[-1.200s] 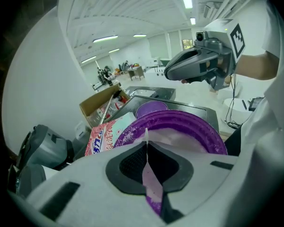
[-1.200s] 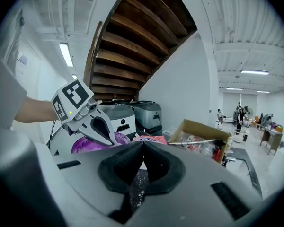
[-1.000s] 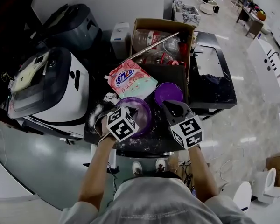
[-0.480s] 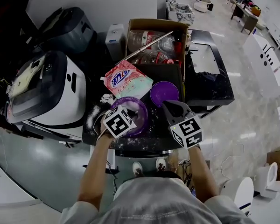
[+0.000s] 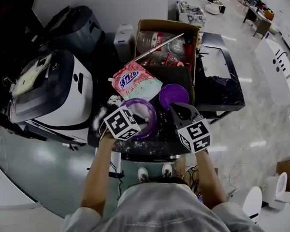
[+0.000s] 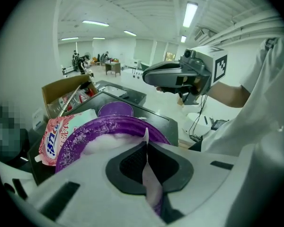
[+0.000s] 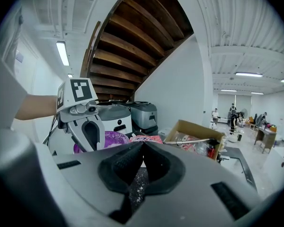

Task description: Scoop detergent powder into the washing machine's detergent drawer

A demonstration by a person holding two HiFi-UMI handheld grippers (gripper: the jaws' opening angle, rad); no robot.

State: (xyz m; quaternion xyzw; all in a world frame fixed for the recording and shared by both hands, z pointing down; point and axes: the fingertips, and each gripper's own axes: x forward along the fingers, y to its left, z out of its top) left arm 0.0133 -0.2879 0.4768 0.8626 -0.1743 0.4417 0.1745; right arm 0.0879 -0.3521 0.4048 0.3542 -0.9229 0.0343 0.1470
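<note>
While the left gripper point(image 6: 146, 150) pinches a pale strip point(image 6: 145, 137) at the near rim of the tub point(image 6: 80, 134) of powder point(image 6: 106, 143), the right gripper point(image 7: 143, 151) hovers beside it, pressed together and empty, near the table's point(image 5: 157, 151) front edge.

The head view looks steeply down from above the table point(image 5: 158, 143). Each gripper view sits low and close behind its own jaws, looking toward the other; all three share the purple bowl point(image 5: 153, 114) and cardboard box point(image 5: 168, 24)
</note>
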